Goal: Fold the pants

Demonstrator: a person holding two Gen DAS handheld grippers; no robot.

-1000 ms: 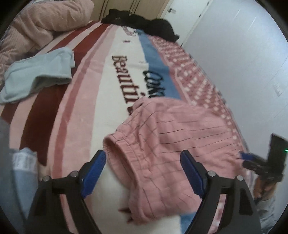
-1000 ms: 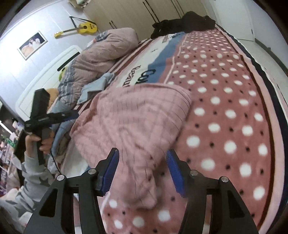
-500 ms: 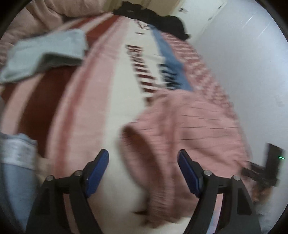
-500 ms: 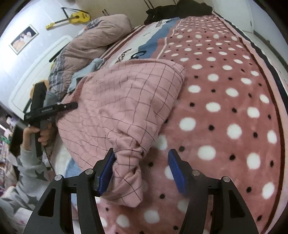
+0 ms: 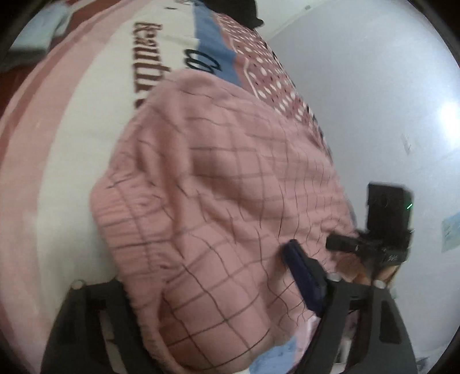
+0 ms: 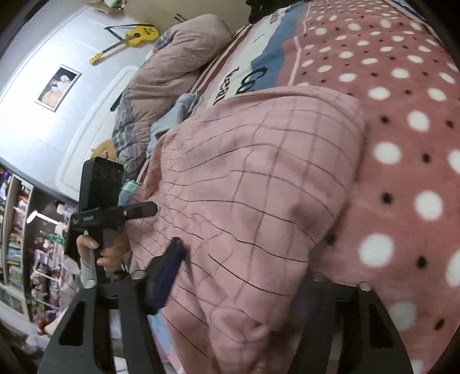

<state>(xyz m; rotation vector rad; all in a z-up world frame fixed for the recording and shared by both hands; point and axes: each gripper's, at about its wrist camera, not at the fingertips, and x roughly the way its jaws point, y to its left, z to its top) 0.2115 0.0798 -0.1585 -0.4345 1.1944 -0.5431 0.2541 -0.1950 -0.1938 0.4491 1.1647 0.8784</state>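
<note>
Pink checked pants (image 5: 215, 172) lie bunched on the bed, also filling the right wrist view (image 6: 258, 172). My left gripper (image 5: 210, 264) straddles their near left end. Its jaws are closing with cloth between them: the right blue pad (image 5: 302, 276) touches the fabric, and the left pad is hidden under it. My right gripper (image 6: 244, 259) straddles the near right end, also closing around cloth. Its left pad (image 6: 169, 267) is against the fabric and its right finger is buried. Each view shows the other gripper, held in a hand, at the pants' edge.
The patterned blanket (image 6: 402, 143) covers the bed, with polka dots on its right part. A light blue garment (image 6: 178, 112) and a quilt (image 6: 172, 63) lie toward the headboard. Black clothes (image 5: 230, 8) sit at the far end. A white wall (image 5: 373, 86) runs along one side.
Both grippers have come down and forward onto the near edge of the pants. Cloth now fills both gaps and covers one finger of each. The left jaws stand narrower.
</note>
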